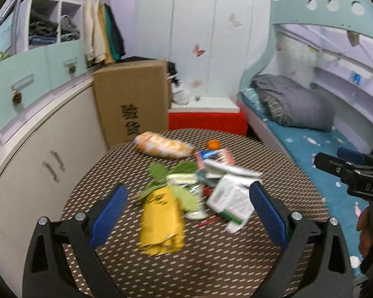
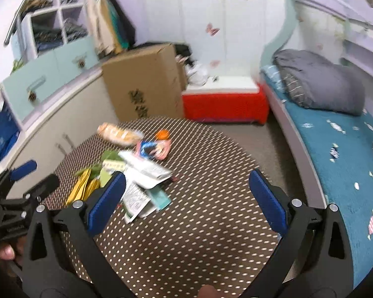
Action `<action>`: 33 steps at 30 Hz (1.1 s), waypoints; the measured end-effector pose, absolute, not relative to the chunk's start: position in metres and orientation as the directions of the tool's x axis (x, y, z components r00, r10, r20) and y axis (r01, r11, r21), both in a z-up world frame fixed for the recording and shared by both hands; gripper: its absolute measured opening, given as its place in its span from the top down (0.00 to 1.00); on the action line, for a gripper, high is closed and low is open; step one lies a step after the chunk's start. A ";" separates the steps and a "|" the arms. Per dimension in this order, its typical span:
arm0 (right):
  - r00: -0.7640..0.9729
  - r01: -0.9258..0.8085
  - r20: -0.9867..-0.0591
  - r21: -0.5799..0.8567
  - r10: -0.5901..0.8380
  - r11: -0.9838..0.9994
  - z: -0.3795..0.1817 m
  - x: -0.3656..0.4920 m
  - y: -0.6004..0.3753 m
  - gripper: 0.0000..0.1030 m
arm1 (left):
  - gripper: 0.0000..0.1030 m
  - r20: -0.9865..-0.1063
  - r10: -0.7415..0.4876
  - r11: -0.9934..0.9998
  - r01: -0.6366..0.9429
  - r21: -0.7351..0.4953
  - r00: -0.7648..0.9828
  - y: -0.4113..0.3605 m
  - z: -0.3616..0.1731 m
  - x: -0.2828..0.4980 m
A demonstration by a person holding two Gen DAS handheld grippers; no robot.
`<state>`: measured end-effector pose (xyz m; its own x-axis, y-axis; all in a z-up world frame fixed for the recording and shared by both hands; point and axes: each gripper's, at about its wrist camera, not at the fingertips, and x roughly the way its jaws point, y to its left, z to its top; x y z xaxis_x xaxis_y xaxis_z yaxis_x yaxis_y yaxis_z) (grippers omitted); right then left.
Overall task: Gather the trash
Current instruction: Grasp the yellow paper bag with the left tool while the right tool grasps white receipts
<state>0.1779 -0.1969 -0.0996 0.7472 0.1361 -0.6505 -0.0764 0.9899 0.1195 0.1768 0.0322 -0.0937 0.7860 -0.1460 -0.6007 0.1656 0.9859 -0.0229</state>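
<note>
Trash lies on a round table with a brown dotted cloth (image 1: 206, 260) (image 2: 199, 236). It includes a yellow packet (image 1: 161, 223) (image 2: 83, 190), green leaves (image 1: 166, 171), white paper wrappers (image 1: 232, 193) (image 2: 144, 173), a red-blue packet (image 1: 215, 156) (image 2: 153, 149), an orange-white bag (image 1: 163, 145) (image 2: 119, 132) and a small orange piece (image 1: 213, 144) (image 2: 163, 134). My left gripper (image 1: 187, 200) is open and empty, hovering over the yellow packet and papers. My right gripper (image 2: 187, 190) is open and empty above the table to the right of the pile. Each gripper shows at the edge of the other's view.
A cardboard box (image 1: 133, 99) (image 2: 146, 82) and a red-sided box with a white top (image 1: 206, 119) (image 2: 223, 104) stand behind the table. A cabinet (image 1: 37, 154) runs along the left. A bed with a blue sheet (image 2: 340, 149) and a grey blanket (image 1: 293, 104) is on the right.
</note>
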 end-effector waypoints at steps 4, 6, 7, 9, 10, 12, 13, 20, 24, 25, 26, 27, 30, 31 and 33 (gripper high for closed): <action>0.698 -0.147 -0.692 0.115 0.185 0.982 -0.120 0.186 -0.179 0.06 | 0.07 -0.638 -0.116 0.992 0.121 -0.036 0.761 0.054 -0.112 0.180; 0.675 -0.170 -0.710 0.112 0.199 0.979 -0.131 0.191 -0.169 0.06 | 0.07 -0.662 -0.111 0.993 0.107 -0.046 0.741 0.062 -0.123 0.184; 0.665 -0.180 -0.718 0.115 0.207 0.977 -0.136 0.194 -0.166 0.06 | 0.07 -0.670 -0.108 0.994 0.102 -0.048 0.734 0.064 -0.128 0.185; 0.653 -0.192 -0.723 0.132 0.227 0.972 -0.142 0.200 -0.164 0.06 | 0.07 -0.686 -0.100 0.995 0.087 -0.053 0.720 0.070 -0.138 0.189; 0.653 -0.197 -0.720 0.138 0.235 0.971 -0.144 0.205 -0.163 0.06 | 0.07 -0.692 -0.100 0.995 0.086 -0.056 0.715 0.070 -0.142 0.190; 0.645 -0.205 -0.727 0.133 0.236 0.970 -0.149 0.219 -0.161 0.06 | 0.07 -0.707 -0.105 0.994 0.085 -0.064 0.700 0.071 -0.150 0.194; 0.641 -0.207 -0.731 0.128 0.233 0.970 -0.150 0.224 -0.161 0.06 | 0.07 -0.715 -0.110 0.994 0.085 -0.071 0.690 0.071 -0.154 0.197; 0.563 -0.310 -0.770 0.141 0.301 0.940 -0.164 0.276 -0.145 0.06 | 0.07 -0.753 -0.121 0.993 0.086 -0.086 0.647 0.069 -0.175 0.217; 0.504 -0.368 -0.783 0.189 0.366 0.911 -0.174 0.304 -0.132 0.06 | 0.07 -0.772 -0.136 0.991 0.087 -0.105 0.621 0.068 -0.184 0.229; 0.487 -0.373 -0.791 0.196 0.371 0.907 -0.177 0.311 -0.130 0.06 | 0.07 -0.777 -0.143 0.990 0.088 -0.112 0.613 0.068 -0.186 0.231; 0.474 -0.376 -0.797 0.201 0.374 0.904 -0.181 0.315 -0.129 0.06 | 0.07 -0.780 -0.145 0.989 0.087 -0.116 0.609 0.068 -0.188 0.233; 0.453 -0.375 -0.810 0.206 0.372 0.904 -0.185 0.319 -0.127 0.13 | 0.07 -0.786 -0.147 0.989 0.086 -0.119 0.601 0.067 -0.190 0.236; 0.424 -0.373 -0.823 0.221 0.378 0.901 -0.190 0.322 -0.128 0.41 | 0.38 -0.804 -0.182 0.983 0.101 -0.152 0.566 0.067 -0.197 0.241; 0.431 -0.376 -0.820 0.215 0.376 0.901 -0.189 0.319 -0.129 0.45 | 0.39 -0.804 -0.191 0.981 0.099 -0.164 0.562 0.067 -0.198 0.242; 0.446 -0.368 -0.809 0.224 0.383 0.902 -0.185 0.314 -0.137 0.65 | 0.43 -0.800 -0.188 0.982 0.105 -0.156 0.570 0.066 -0.196 0.241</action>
